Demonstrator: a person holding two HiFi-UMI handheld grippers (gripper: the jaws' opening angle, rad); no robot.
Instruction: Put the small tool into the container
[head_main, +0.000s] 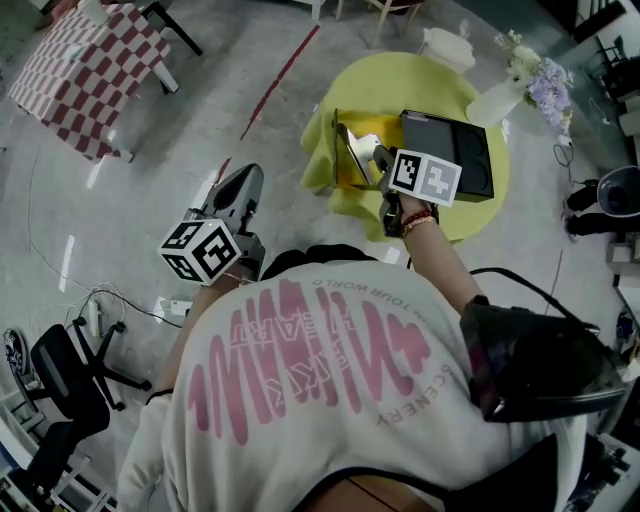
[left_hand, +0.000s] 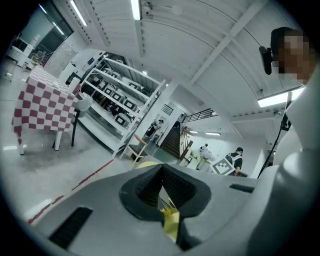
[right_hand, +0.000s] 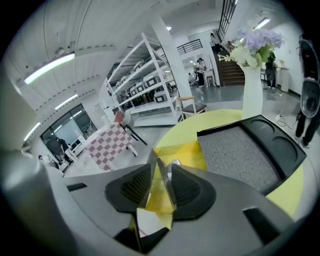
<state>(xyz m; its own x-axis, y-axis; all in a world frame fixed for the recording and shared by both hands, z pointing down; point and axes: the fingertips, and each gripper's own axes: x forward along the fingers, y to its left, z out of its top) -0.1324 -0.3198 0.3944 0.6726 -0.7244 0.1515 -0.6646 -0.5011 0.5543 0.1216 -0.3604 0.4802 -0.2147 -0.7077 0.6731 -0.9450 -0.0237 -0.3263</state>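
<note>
A yellow see-through container (head_main: 340, 172) stands on the round yellow table (head_main: 400, 80), beside a black tray (head_main: 455, 150). My right gripper (head_main: 362, 150) is at the container's raised flap (head_main: 346, 148). In the right gripper view its jaws (right_hand: 159, 165) are closed on that thin yellow flap (right_hand: 160, 192), and the container (right_hand: 182, 152) lies just beyond. My left gripper (head_main: 247, 177) hangs over the floor, left of the table and apart from it. Its jaws (left_hand: 162, 172) are pressed together on a small yellow piece (left_hand: 170, 220), the small tool, most of which is hidden.
The black tray (right_hand: 245, 150) has a grey mat. A white vase of flowers (head_main: 520, 80) stands at the table's far edge, with a white chair behind it. A red-checked table (head_main: 90, 60) is far left, an office chair (head_main: 70, 380) and cables near left.
</note>
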